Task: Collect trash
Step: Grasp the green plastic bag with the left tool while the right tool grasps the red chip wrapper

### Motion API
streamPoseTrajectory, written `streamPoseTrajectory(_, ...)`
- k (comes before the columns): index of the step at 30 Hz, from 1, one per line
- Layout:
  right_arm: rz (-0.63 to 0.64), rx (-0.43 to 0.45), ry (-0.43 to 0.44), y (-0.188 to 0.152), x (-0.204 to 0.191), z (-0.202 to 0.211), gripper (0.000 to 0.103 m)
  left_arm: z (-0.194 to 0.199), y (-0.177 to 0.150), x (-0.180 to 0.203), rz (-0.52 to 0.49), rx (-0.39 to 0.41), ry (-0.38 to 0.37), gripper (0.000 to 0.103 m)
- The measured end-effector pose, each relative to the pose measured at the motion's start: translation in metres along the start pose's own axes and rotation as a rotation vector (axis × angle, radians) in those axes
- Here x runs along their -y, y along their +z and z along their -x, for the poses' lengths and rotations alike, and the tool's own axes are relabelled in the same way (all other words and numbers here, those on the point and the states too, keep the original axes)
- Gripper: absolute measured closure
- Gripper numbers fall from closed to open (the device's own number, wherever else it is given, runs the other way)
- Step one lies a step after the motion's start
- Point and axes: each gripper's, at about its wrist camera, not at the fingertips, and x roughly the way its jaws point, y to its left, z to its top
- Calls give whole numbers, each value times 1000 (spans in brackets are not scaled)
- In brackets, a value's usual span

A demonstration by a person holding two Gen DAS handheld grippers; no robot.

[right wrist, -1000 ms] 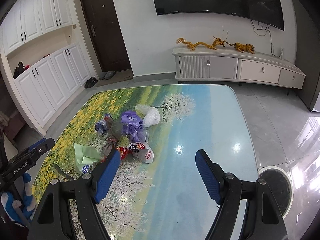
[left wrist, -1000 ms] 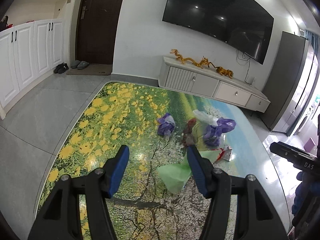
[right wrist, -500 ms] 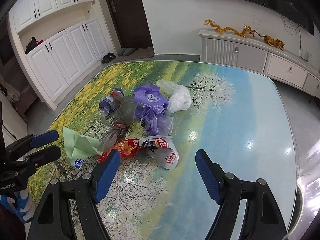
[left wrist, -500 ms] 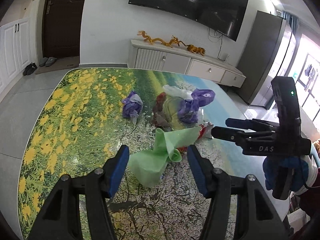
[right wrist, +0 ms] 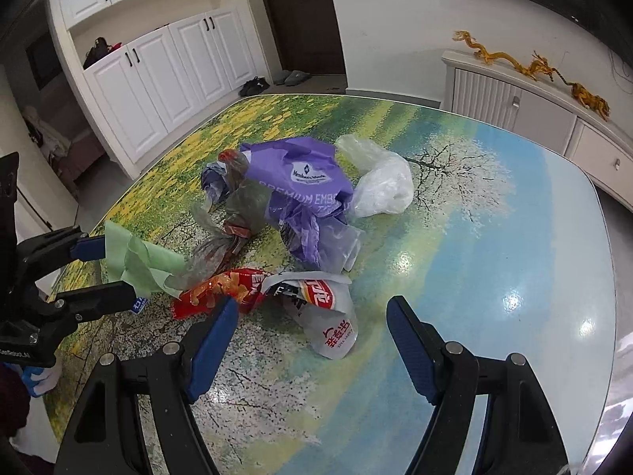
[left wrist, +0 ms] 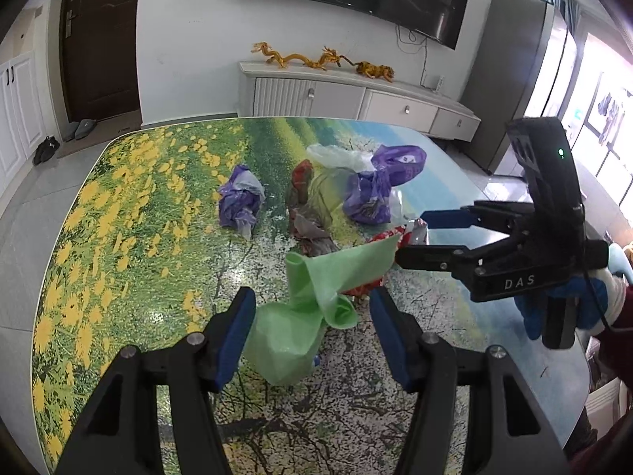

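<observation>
A pile of trash lies on the picture-printed table (left wrist: 118,237). A green plastic bag (left wrist: 304,316) lies between the open fingers of my left gripper (left wrist: 310,326); it also shows in the right wrist view (right wrist: 134,257). My right gripper (right wrist: 312,340) is open just in front of a red snack wrapper (right wrist: 221,289) and a white printed wrapper (right wrist: 328,316). Behind them lie a purple bag (right wrist: 304,182), a brownish clear bag (right wrist: 237,213) and a clear white bag (right wrist: 379,186). A small purple bundle (left wrist: 241,200) lies apart to the left.
The right gripper (left wrist: 415,237) reaches in from the right in the left wrist view. A white TV cabinet (left wrist: 356,99) with gold dragon figures stands against the far wall. White cupboards (right wrist: 158,67) and a dark door (left wrist: 99,39) lie beyond the table's left edge.
Both grippers have moved in towards the trash pile. The green bag now sits between my left fingers, and the red and white wrappers are just ahead of my right fingers.
</observation>
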Motion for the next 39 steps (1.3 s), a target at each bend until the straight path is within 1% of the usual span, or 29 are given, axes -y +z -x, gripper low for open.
streamPoseTrajectory(4, 76, -18, 32, 2, 2, -4, 28, -6, 1, 3, -29, -22, -1, 45)
streamPoseTrajectory(9, 141, -24, 56, 2, 1, -6, 39, -16, 0, 4, -47, -59, 9, 45)
streamPoseTrajectory(14, 159, -17, 65, 4, 4, -9, 43, -23, 0, -3, -16, -81, 14, 45)
streamPoseTrajectory(21, 172, -4, 63, 8, 8, -9, 43, -29, 0, -18, 55, -92, 13, 45)
streamPoseTrajectory(28, 237, 6, 73, 13, 5, -4, 41, -30, 1, -20, 70, -92, 20, 45)
streamPoseTrajectory(35, 279, -39, 116, 21, 8, -18, 41, -30, 1, -18, 77, -87, 28, 45)
streamPoseTrajectory(37, 281, -49, 124, 20, 8, -22, 43, -30, 2, -17, 77, -84, 31, 45)
streamPoseTrajectory(38, 283, -42, 124, 19, 8, -22, 49, -30, 2, -17, 75, -82, 32, 46)
streamPoseTrajectory(39, 280, -39, 126, 18, 8, -22, 52, -30, 2, -15, 73, -80, 32, 46)
